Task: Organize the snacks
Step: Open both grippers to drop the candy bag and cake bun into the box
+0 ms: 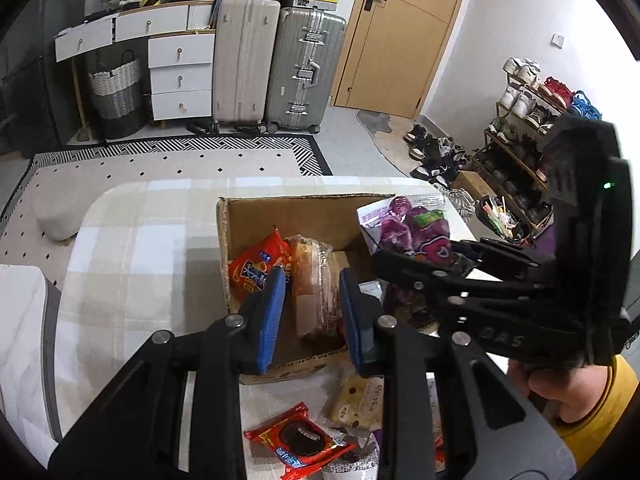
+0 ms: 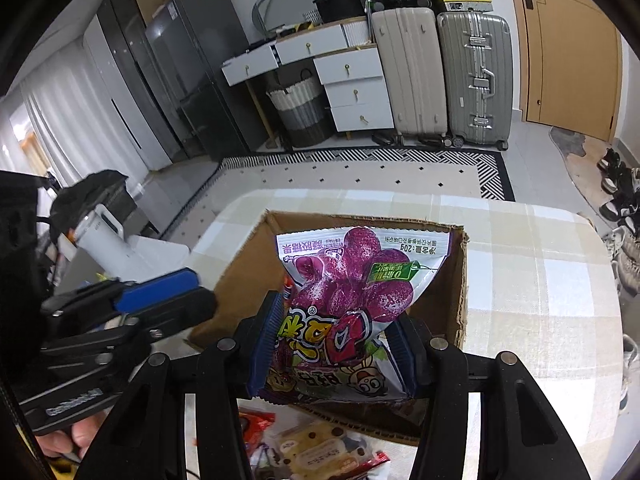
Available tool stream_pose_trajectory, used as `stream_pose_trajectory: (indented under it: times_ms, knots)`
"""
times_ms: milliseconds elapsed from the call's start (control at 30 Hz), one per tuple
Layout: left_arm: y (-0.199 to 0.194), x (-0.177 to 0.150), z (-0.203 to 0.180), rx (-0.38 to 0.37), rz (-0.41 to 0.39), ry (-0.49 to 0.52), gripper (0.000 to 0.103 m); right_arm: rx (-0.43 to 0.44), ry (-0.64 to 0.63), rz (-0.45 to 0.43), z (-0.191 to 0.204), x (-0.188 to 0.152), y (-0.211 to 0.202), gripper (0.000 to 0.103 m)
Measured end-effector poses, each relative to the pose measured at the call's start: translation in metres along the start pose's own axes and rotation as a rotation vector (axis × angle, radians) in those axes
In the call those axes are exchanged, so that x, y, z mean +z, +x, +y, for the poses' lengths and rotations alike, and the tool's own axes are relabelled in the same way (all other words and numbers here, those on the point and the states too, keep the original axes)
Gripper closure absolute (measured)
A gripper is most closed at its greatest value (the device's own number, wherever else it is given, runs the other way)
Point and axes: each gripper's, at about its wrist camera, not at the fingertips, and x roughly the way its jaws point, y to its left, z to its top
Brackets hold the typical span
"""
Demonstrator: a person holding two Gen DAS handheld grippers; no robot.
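Now purple candy bag (image 2: 352,300) clamped in right gripper (image 2: 334,344), above cardboard box (image 2: 460,280).

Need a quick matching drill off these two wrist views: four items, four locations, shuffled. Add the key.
Items:
1. purple candy bag
2. red-orange snack packet
3. red cookie packet
4. silver suitcase

Places:
A. lying inside the cardboard box
B. upright on the floor, next to the door
C. clamped in the right gripper, over the box
D. on the table, on the near side of the box

Pairs: 1-C, 2-A, 3-D, 4-B
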Motion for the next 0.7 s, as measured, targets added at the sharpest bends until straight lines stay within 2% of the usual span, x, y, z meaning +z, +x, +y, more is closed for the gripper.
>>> stream_pose_trajectory:
  times_ms: [233,500,600,700]
  knots:
    - [-0.02,-0.023,0.004,0.004,0.001,0.001,0.079,-0.039,-0.023,0.023,0.002,0.0,0.019,0.052]
    - [-0.036,-0.041,-0.001,0.02,0.012,0.001,0.078,-0.053,-0.009,-0.022,0.001,0.001,0.007,0.052]
    - [-0.044,-0.045,-0.002,0.026,0.006,0.001,0.073,-0.041,0.002,-0.042,0.001,0.001,-0.006,0.052]
    - [-0.056,-0.048,-0.007,0.041,-0.008,-0.002,0.059,-0.028,0.006,-0.061,0.005,-0.003,-0.023,0.051]
